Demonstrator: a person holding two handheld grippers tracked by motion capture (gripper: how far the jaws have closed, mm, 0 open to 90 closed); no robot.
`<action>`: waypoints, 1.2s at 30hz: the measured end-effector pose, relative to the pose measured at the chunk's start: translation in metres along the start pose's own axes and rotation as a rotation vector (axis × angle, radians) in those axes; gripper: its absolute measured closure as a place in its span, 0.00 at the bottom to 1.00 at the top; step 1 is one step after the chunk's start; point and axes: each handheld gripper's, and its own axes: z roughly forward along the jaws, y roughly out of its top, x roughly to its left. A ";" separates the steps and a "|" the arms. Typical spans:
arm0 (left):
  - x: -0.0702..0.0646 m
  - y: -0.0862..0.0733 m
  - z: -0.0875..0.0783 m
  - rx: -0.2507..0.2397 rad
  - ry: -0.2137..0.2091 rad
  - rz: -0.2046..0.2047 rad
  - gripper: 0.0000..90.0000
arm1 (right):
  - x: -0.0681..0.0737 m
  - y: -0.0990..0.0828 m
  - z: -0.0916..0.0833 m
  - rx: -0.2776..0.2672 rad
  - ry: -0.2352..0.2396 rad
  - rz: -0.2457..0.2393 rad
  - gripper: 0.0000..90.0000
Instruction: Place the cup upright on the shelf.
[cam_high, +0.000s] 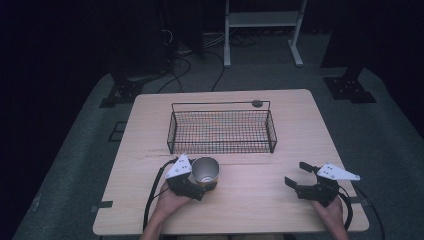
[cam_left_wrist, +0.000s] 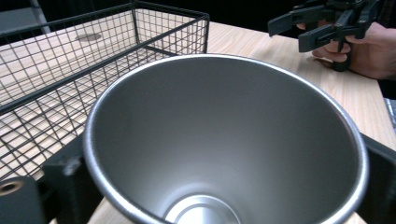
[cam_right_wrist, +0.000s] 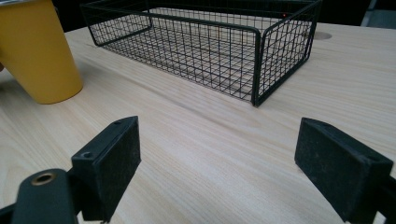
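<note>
While the left gripper (cam_high: 196, 181) pinched the yellow steel-lined cup (cam_high: 205, 172) just before the wire basket (cam_high: 222, 146), the right gripper (cam_high: 301, 175) rested spread and empty; with the basket bare, any loading seemingly remained ahead.

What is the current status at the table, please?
Left tool shut on cup. Right tool open, holding nothing. Wire basket beyond cup, holds nothing; path unobstructed.
</note>
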 end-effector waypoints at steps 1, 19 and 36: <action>0.000 0.000 0.000 -0.003 0.002 0.001 0.09 | 0.000 0.000 0.000 0.000 0.000 0.000 0.15; 0.007 0.017 -0.004 -0.067 -0.027 -0.033 0.14 | 0.000 0.000 0.000 -0.002 -0.001 0.003 0.15; 0.021 0.054 0.005 -0.081 -0.049 -0.012 0.14 | -0.001 0.000 -0.001 -0.003 0.001 0.008 0.15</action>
